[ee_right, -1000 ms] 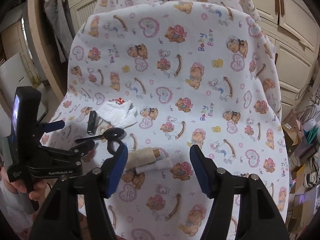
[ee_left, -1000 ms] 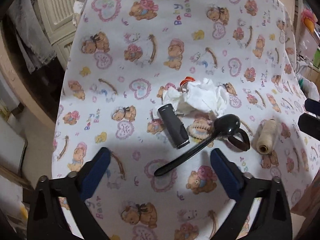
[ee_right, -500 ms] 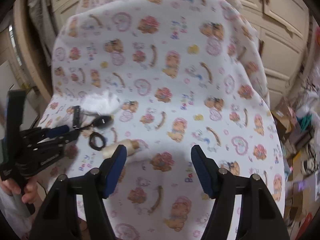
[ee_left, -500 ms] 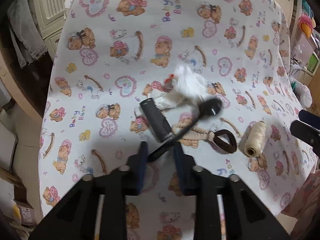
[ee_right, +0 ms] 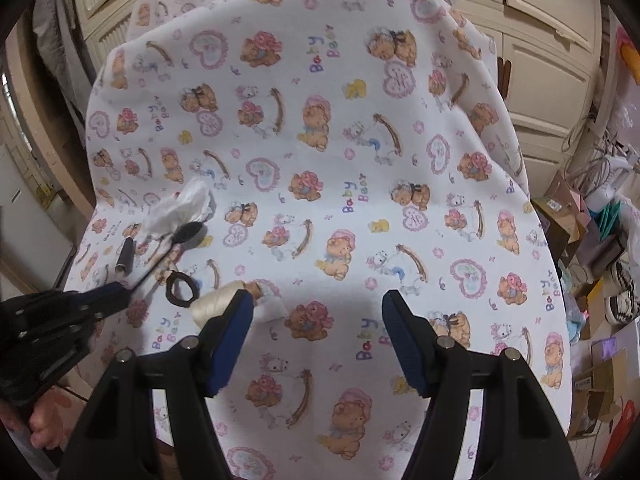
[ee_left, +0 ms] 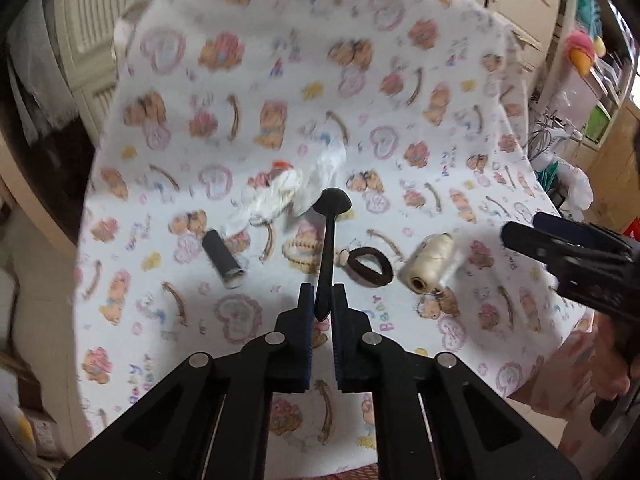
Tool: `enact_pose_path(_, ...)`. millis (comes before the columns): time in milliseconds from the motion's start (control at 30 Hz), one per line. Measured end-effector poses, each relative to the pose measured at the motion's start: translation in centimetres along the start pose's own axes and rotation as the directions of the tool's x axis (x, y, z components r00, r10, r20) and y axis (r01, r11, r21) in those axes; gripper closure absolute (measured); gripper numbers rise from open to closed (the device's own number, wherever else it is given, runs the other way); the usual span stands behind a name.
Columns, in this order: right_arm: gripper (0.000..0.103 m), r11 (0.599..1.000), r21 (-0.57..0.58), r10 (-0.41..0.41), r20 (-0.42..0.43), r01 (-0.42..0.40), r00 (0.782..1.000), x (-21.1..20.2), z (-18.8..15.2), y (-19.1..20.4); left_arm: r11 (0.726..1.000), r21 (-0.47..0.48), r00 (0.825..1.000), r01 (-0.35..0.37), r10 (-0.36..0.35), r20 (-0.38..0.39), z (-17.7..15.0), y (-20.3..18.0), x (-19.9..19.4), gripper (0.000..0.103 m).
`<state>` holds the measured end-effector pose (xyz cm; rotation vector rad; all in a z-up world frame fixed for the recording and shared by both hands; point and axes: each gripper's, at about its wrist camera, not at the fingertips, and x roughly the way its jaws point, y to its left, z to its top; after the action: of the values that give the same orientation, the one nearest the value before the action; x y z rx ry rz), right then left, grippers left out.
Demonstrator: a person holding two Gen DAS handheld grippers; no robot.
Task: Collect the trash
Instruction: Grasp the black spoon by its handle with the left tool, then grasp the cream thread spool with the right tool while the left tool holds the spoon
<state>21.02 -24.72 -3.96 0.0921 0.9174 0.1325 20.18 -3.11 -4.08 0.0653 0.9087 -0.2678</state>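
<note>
Black plastic spoon (ee_left: 329,240), its handle end clamped by the just-closed left gripper (ee_left: 322,300), seems lifted toward the crumpled white tissue (ee_left: 296,192) on the bear-print cloth (ee_right: 360,200), perhaps for scooping, while the right gripper (ee_right: 316,312) waits open, empty.

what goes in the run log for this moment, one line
left hand-held gripper: just closed on black spoon handle | right hand-held gripper: open, empty, beside twine spool | crumpled tissue: on cloth

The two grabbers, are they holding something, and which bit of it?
The left gripper pinches the black plastic spoon by its handle's end. The right gripper is open, holding nothing.
</note>
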Motion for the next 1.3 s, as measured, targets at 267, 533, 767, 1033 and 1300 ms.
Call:
enact_pose_path(267, 0.038, 1.0, -0.013, -0.01, -0.01, 0.01, 1.0, 0.4, 0.1, 0.4, 0.999, -0.034, 0.988, 0.022, -0.027, -0.15, -2.1, -0.1, 0.0, 0.096)
enact_pose_path(533, 0.038, 0.999, -0.028, -0.022, -0.022, 0.022, 1.0, 0.9, -0.1, 0.8, 0.997, 0.054, 0.975, 0.05, -0.037, -0.218, -4.4, -3.0, 0.1, 0.087)
enact_pose_path(767, 0.038, 1.0, 0.017, -0.013, -0.043, 0.013, 0.999, 1.4, 0.0, 0.0, 0.995, -0.034, 0.979, 0.092, -0.097, -0.18, -2.6, -2.3, 1.6, 0.078)
enact_pose_path(1033, 0.038, 0.999, 0.043, 0.012, -0.053, -0.009, 0.999, 1.7, 0.0, -0.2, 0.994, -0.022, 0.987, 0.104, -0.106, -0.117, -0.9, -3.2, 3.2, 0.098)
enact_pose_path(1300, 0.038, 0.989, 0.075, 0.134, -0.083, -0.128, 0.987, 1.9, 0.6, 0.0, 0.999, -0.046, 0.999, 0.029, -0.03, -0.035, -0.2, -1.4, 1.0, 0.098)
